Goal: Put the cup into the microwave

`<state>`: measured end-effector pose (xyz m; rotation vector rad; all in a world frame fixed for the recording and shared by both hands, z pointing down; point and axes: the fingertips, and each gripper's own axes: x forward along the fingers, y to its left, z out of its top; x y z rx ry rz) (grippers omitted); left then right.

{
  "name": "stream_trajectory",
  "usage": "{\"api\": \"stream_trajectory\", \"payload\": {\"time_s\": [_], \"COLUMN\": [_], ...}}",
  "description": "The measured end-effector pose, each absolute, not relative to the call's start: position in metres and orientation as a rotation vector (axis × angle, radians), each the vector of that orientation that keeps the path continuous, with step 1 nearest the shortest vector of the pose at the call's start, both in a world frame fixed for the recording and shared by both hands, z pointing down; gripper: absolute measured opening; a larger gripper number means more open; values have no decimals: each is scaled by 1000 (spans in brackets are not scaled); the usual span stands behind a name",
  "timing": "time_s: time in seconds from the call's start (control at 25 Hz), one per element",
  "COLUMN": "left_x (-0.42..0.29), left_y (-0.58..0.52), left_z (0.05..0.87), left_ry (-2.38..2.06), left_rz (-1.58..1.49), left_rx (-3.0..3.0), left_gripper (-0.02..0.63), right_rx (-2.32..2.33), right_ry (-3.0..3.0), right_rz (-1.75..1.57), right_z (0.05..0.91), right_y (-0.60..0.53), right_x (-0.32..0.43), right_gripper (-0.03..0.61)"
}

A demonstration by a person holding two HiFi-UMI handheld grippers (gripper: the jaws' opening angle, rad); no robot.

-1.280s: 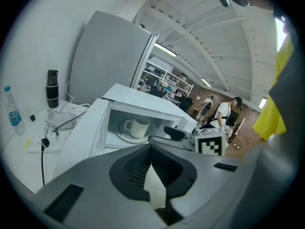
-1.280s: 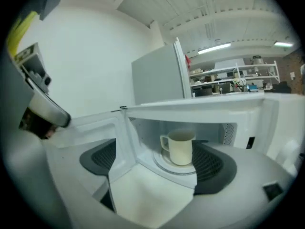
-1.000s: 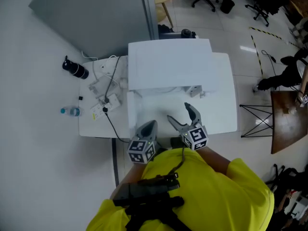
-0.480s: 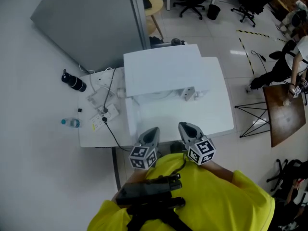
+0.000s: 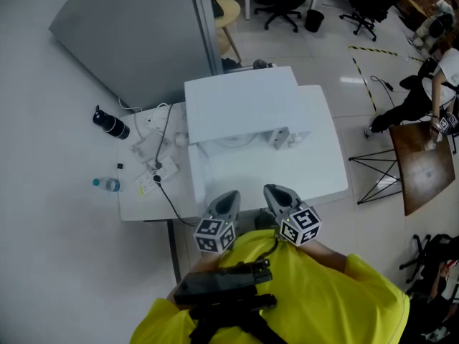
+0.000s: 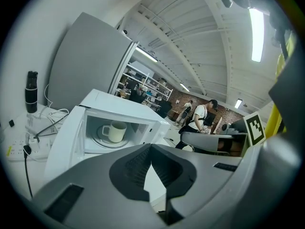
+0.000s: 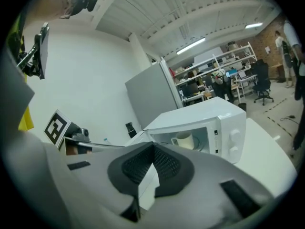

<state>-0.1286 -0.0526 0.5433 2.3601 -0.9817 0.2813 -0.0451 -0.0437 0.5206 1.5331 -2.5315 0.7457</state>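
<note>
Inside microwave [image 6: 114,106], cup [image 6: 115,131]; invisible from above.

At centre of the head view, a white table [image 5: 324,169]. On it: white microwave [image 5: 244,104] toward the top, power strip [image 5: 159,169] and cables [image 5: 168,119] at left, black bottle [image 5: 111,121] far left.

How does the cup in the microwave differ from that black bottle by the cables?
The cup is pale and squat and has a handle; the bottle is black, tall and slim, with no handle. The cup sits inside the open microwave; the bottle stands outside it on the table, beside the cables. Both are upright.
</note>
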Motion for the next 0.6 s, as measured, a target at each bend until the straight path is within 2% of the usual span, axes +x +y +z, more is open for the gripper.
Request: {"api": "stream_trajectory", "payload": {"time_s": [0.6], "left_x": [-123], "left_y": [-42], "left_z": [540], "left_ry": [-971], "left_rz": [350], "left_rx": [2426], "left_gripper": [-6], "right_rx": [1516], "right_ry": [-2532], "right_rz": [758], "right_z": [524], "right_y": [-37], "right_x": [-48], "right_gripper": [3]}}
